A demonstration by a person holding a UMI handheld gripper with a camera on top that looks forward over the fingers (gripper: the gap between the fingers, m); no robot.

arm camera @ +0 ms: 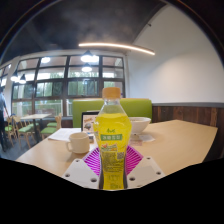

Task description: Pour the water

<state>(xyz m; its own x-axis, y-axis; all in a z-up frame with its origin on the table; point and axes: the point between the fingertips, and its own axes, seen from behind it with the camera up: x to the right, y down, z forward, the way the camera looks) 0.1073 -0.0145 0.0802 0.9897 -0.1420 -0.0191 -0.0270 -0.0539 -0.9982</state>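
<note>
A yellow drink bottle (112, 135) with an orange cap stands upright between my fingers, its lower body pressed on both sides by the magenta pads (95, 160). My gripper (112, 168) is shut on the bottle. A white mug (78, 143) sits on the light wooden table (175, 140) to the left of the bottle and a little beyond the fingers. The bottle's base is hidden, so I cannot tell whether it rests on the table.
A white bowl (138, 125) stands behind the bottle to the right. White paper (62, 133) lies at the table's far left. A green bench seat (85, 108) backs the table, with large windows beyond it on the left.
</note>
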